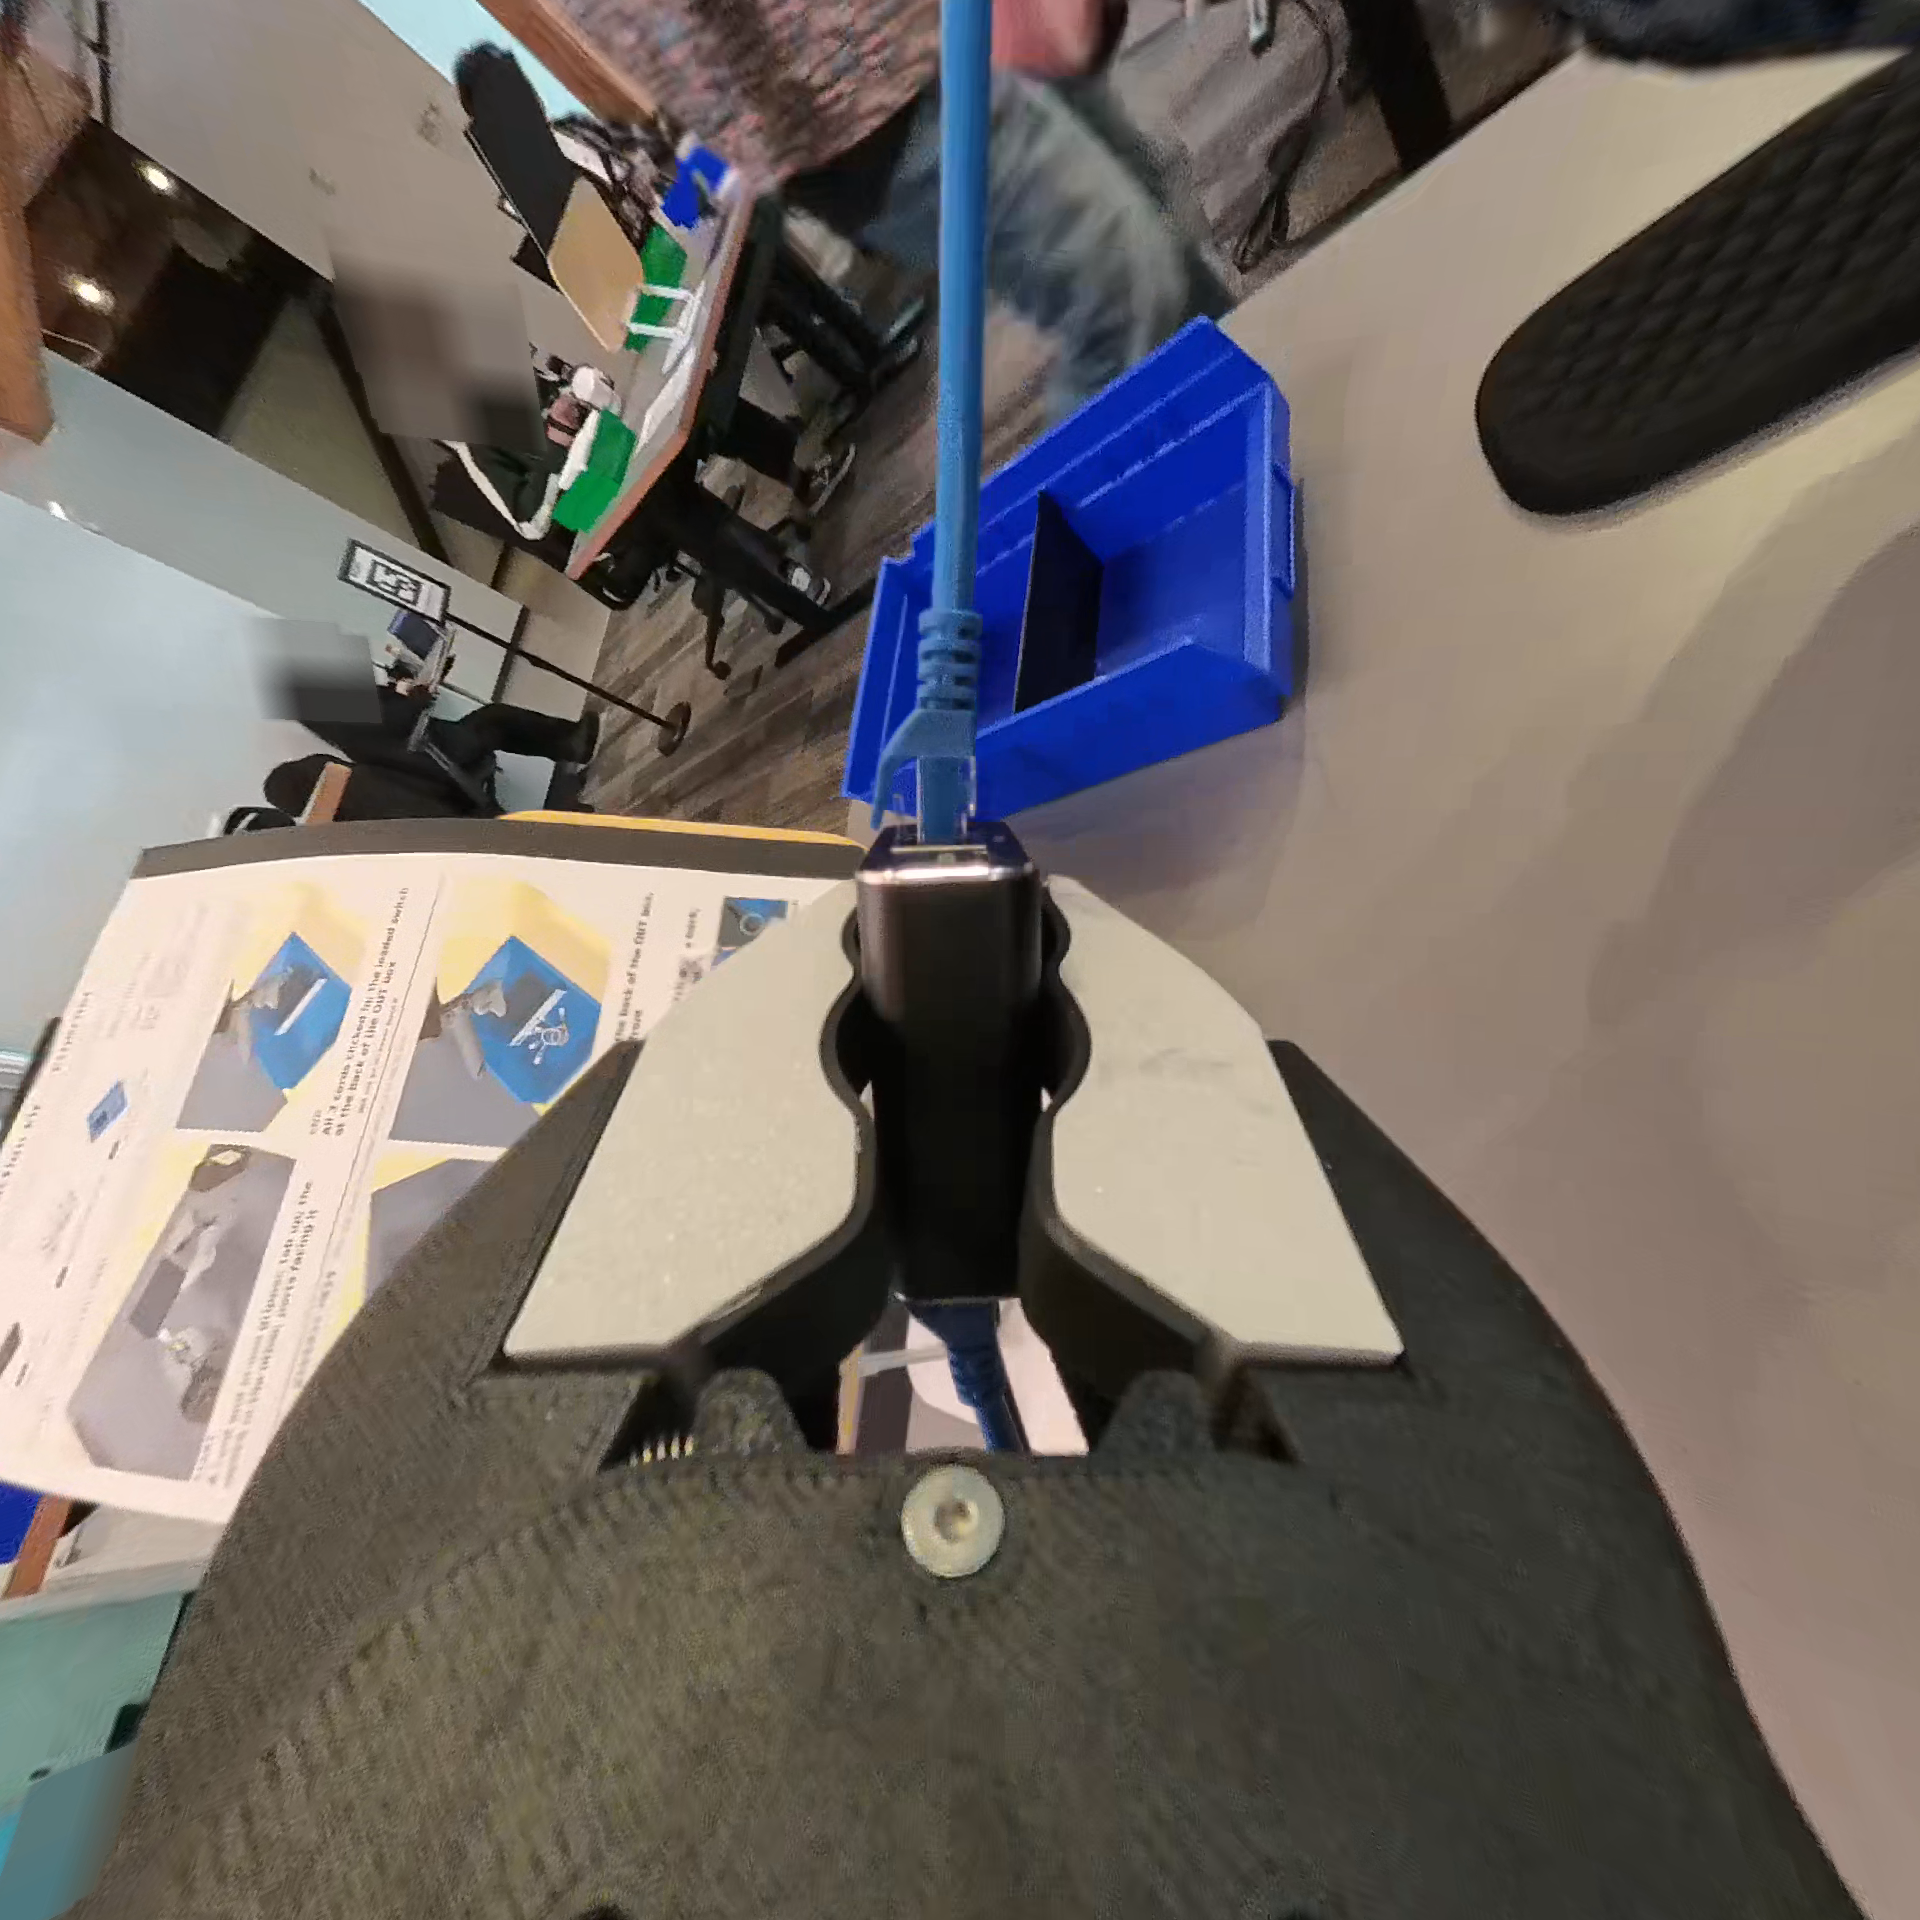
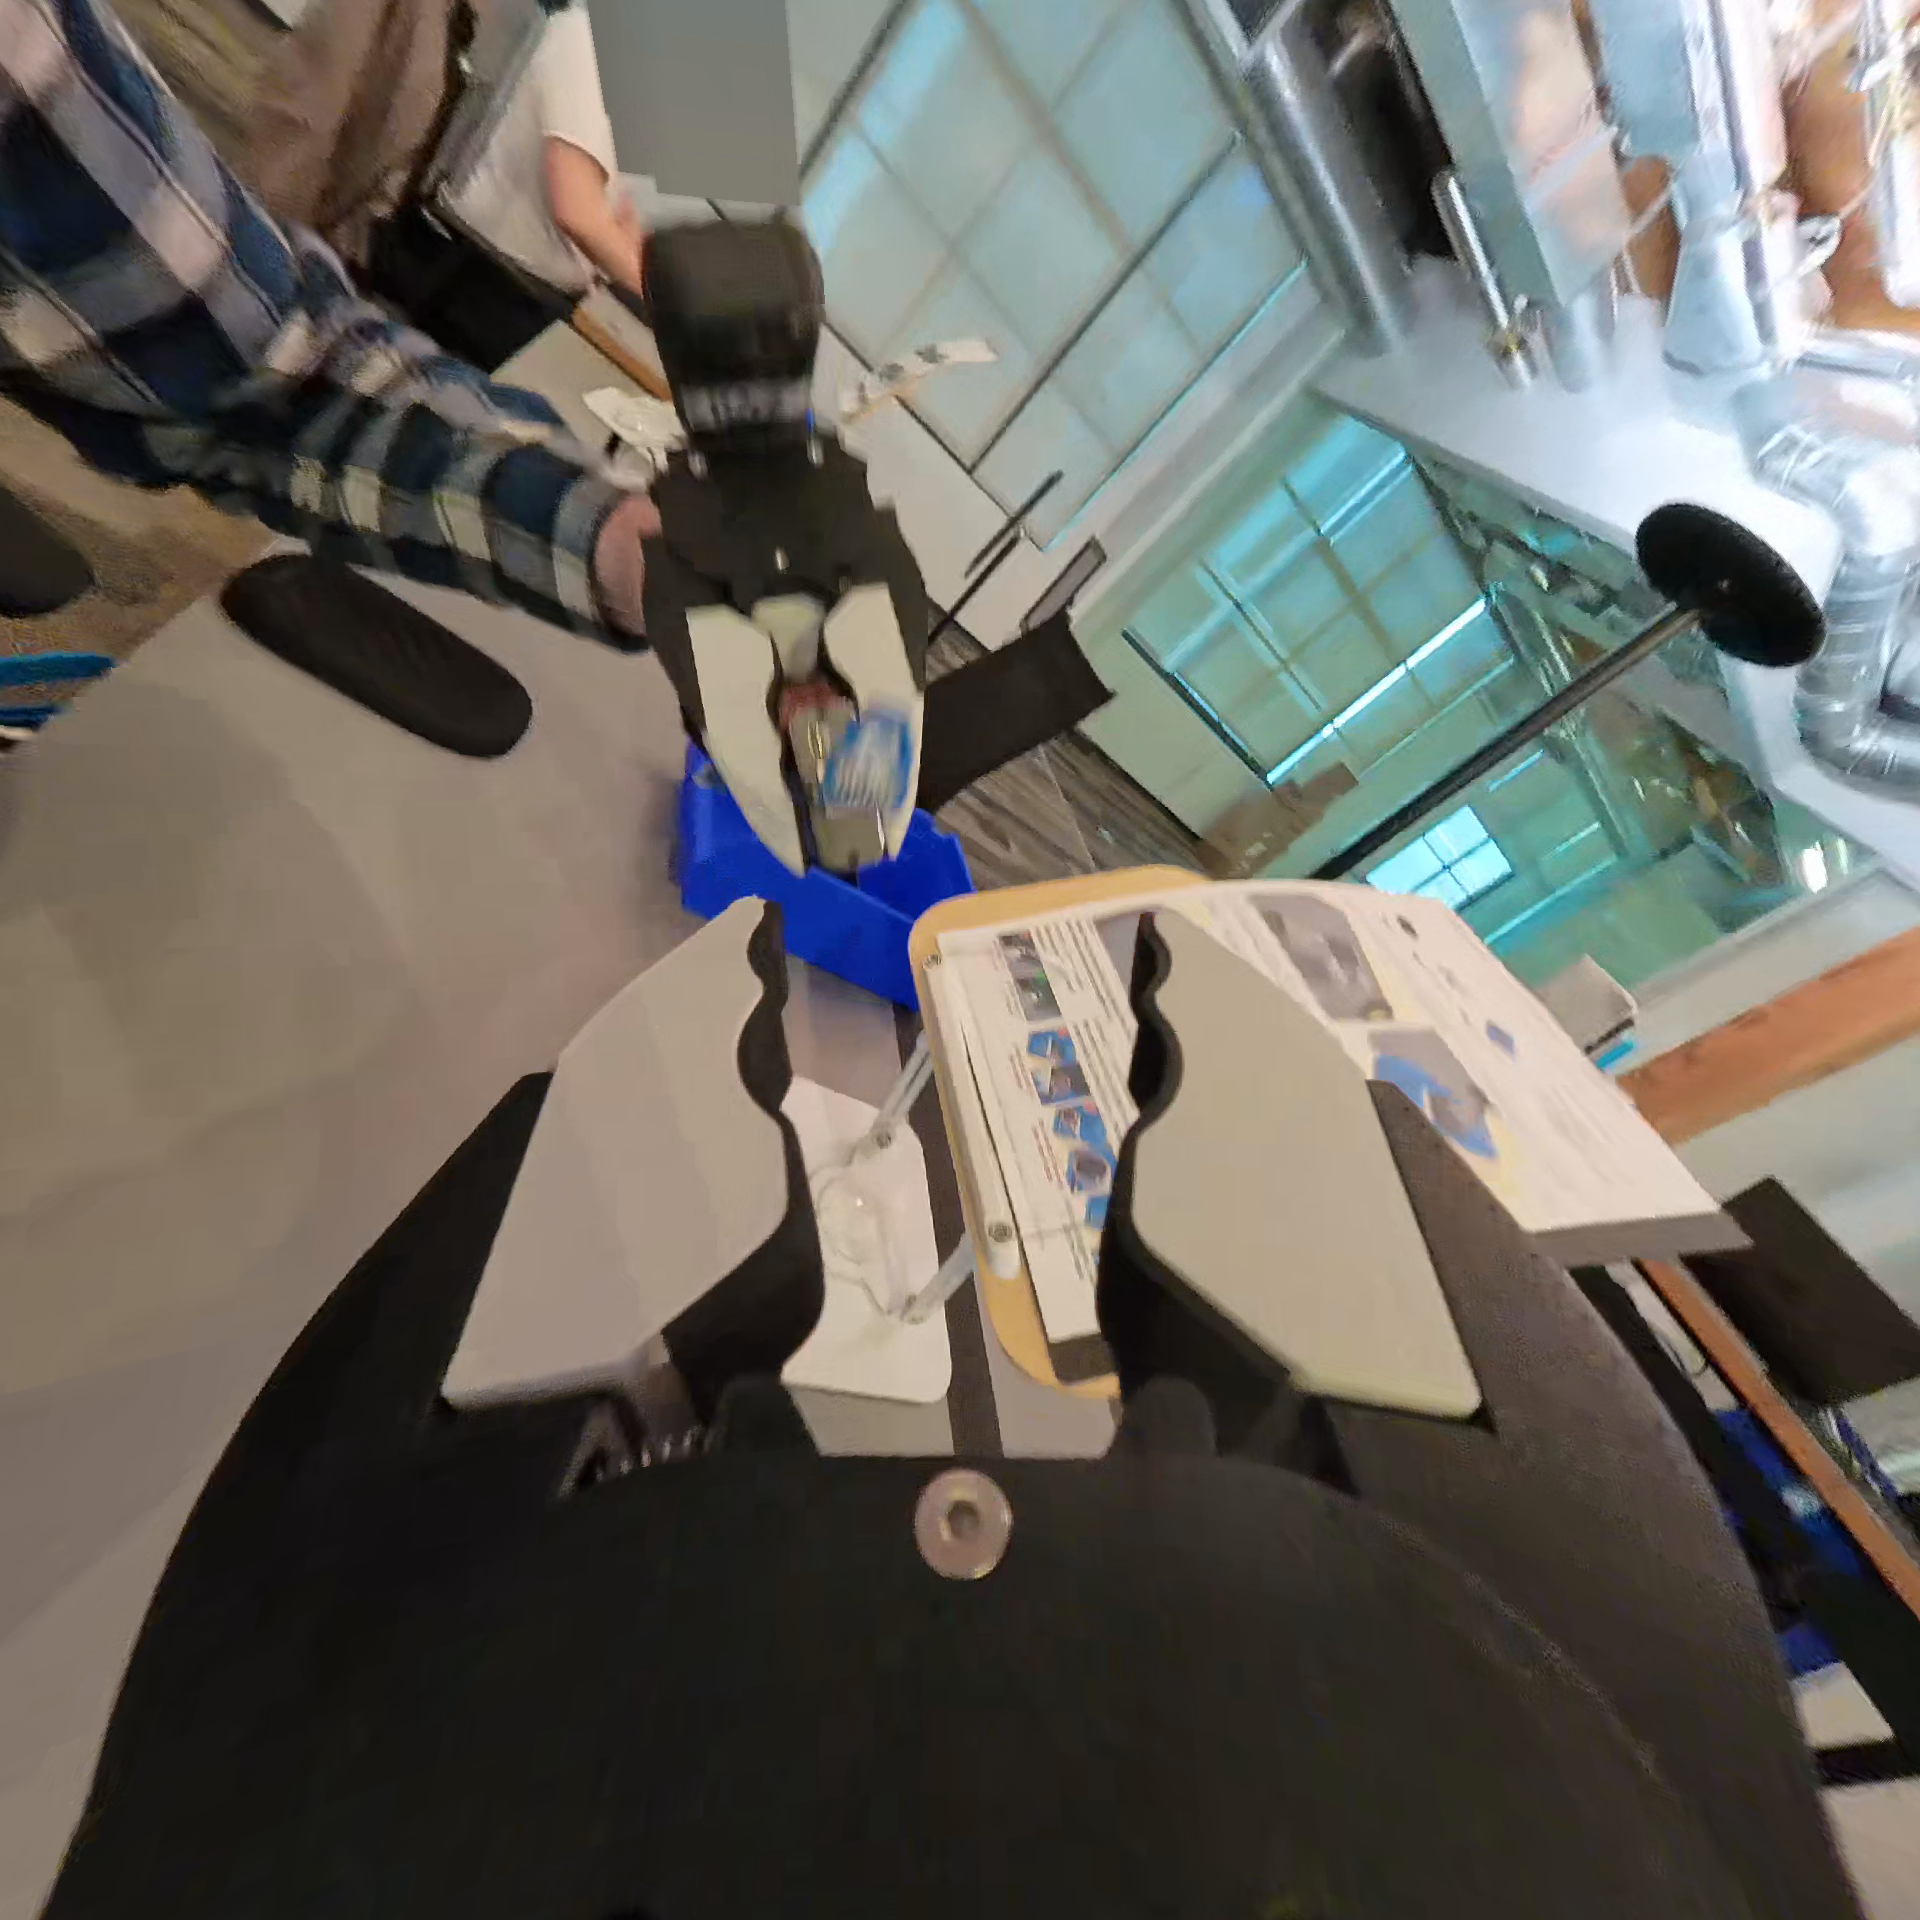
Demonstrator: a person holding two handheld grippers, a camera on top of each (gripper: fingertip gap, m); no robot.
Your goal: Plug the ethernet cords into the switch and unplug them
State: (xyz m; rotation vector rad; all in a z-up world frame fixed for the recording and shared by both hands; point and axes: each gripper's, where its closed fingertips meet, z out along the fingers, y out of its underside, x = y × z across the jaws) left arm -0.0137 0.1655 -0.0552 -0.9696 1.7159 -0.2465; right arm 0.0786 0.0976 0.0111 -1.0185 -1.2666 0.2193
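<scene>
Holding the black switch [image 1: 948, 1049] clamped between its pads over the grey table [image 1: 1558, 935], the left tool [image 1: 951, 935] shows one blue ethernet cord [image 1: 958, 416] plugged into the far port, right tool [image 2: 951, 997] released and empty; unplugging judged outstanding.

One black switch [image 1: 948, 1081], two blue ethernet cords [image 1: 958, 416], one blue bin [image 1: 1132, 592], one instruction sheet [image 1: 312, 1122], two grippers [image 2: 951, 935].

Left hand-held gripper [image 1: 948, 935]: pads pressed on a black switch [image 1: 948, 1039] (raised off the desk).
Right hand-held gripper [image 2: 951, 956]: jaws wide apart, bare.
</scene>
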